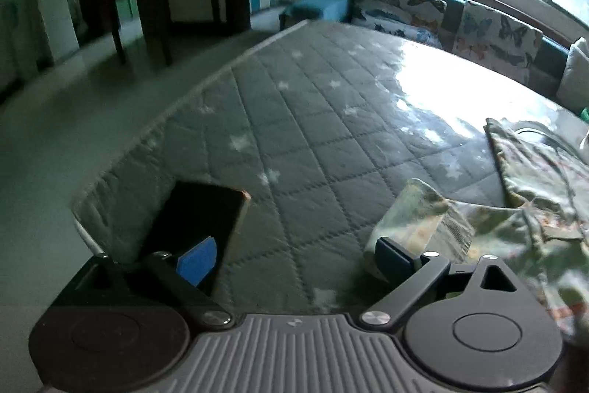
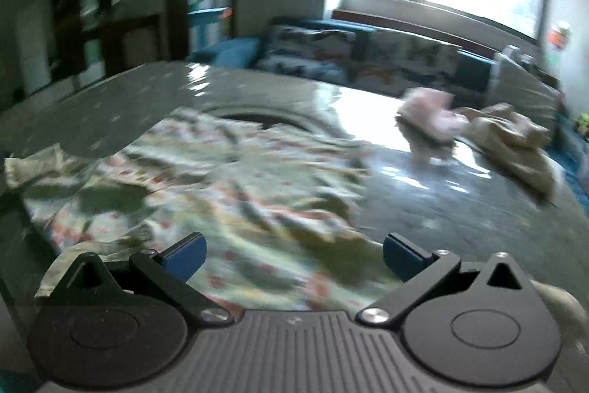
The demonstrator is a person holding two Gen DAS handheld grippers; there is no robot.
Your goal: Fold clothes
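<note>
Floral green garment (image 2: 221,179) lies spread across the middle of the quilted grey mattress (image 1: 294,120), under both claws. Left claw (image 1: 294,256) and right claw (image 2: 294,256) stand apart, gripping nothing. Crumpled pale clothes (image 2: 478,131) sit at upper right.

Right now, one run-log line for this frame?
step: fold clothes | left hand-held gripper: open, empty | right hand-held gripper: open, empty | floral garment: flat on table, unheld

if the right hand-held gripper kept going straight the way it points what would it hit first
Most likely the floral garment spread on the quilted table cover; the open right hand-held gripper aims straight at it, though blur obscures depth.
</note>
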